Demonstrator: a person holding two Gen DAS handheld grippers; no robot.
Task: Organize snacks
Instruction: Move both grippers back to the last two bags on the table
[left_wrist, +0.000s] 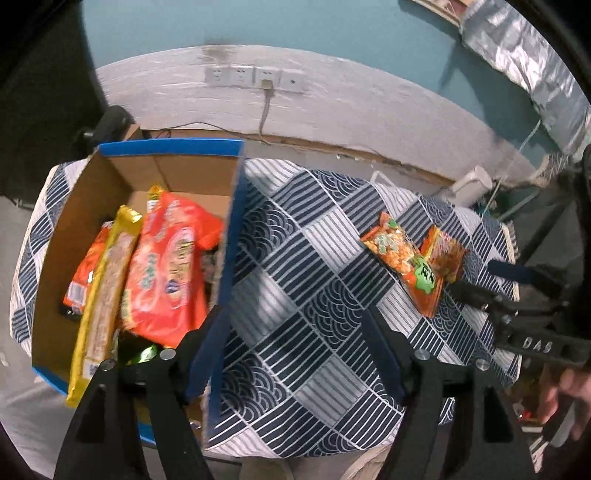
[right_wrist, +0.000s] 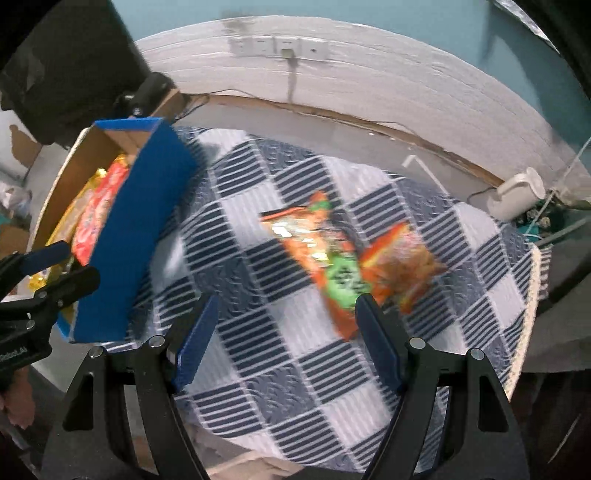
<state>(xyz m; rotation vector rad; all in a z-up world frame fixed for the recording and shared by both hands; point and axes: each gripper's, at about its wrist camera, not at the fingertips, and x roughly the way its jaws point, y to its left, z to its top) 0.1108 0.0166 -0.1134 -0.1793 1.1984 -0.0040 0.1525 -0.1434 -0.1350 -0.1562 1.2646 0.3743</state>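
Observation:
A blue cardboard box (left_wrist: 225, 236) stands at the table's left end and holds several snack packs, among them a big red bag (left_wrist: 166, 273) and a long yellow pack (left_wrist: 105, 295). The box also shows in the right wrist view (right_wrist: 144, 240). Two orange snack bags lie on the checked cloth at the right: one with a green label (left_wrist: 406, 262) (right_wrist: 325, 254) and a smaller one (left_wrist: 445, 254) (right_wrist: 402, 262) beside it. My left gripper (left_wrist: 295, 325) is open and empty, straddling the box's right wall. My right gripper (right_wrist: 286, 310) (left_wrist: 476, 280) is open and empty, just short of the two bags.
The table (left_wrist: 314, 295) wears a blue-and-white checked cloth. A white appliance (left_wrist: 471, 186) stands behind its far right corner. A wall with sockets (left_wrist: 255, 79) and a hanging cable lies behind. The right wrist view is motion-blurred.

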